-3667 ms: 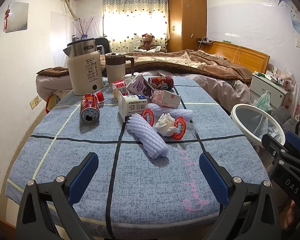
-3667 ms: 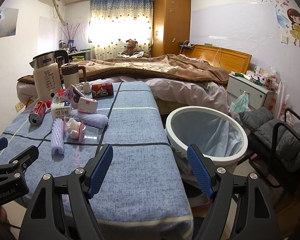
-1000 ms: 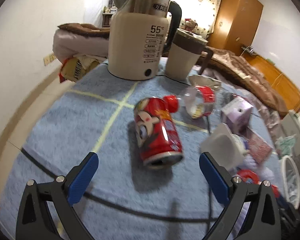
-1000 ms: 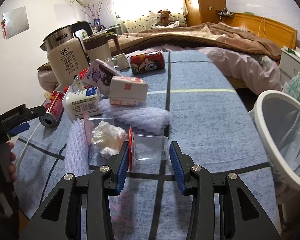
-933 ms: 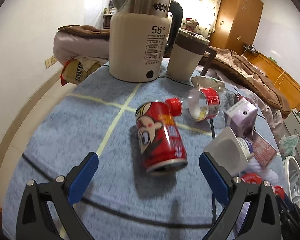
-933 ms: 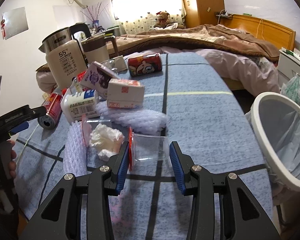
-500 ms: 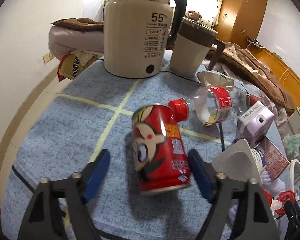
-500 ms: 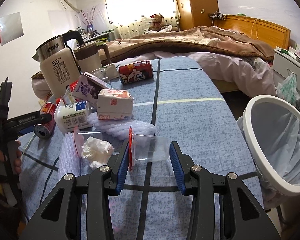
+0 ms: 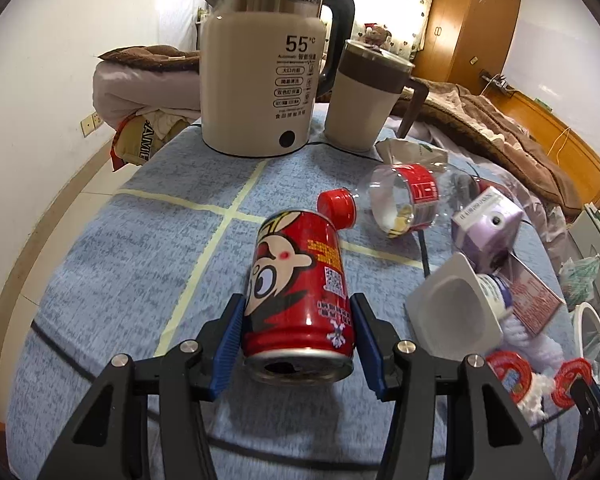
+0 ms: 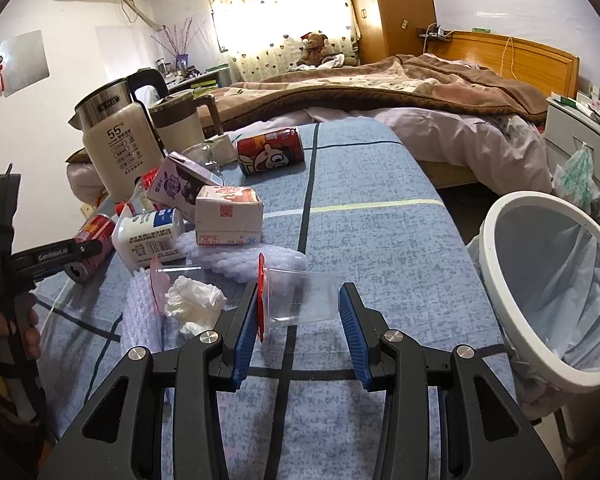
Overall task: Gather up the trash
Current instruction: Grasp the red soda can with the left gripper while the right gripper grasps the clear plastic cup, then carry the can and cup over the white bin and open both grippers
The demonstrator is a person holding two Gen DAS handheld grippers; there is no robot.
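My left gripper is shut on a red drink can that lies on its side on the blue tablecloth. My right gripper is shut on a clear plastic cup with a red rim, held a little above the cloth. The white trash bin with a clear liner stands off the table's right edge. Other trash lies in a pile: a crumpled tissue, white foam netting, a milk carton, a purple carton, a white bottle, a second red can, a clear plastic bottle.
A cream kettle and a lidded mug stand at the table's far left end. A bed with a brown blanket lies beyond the table. A white nightstand is at the right.
My left gripper has closed its fingers onto the red can. My right gripper has lifted the clear cup slightly off the cloth and away from the pile.
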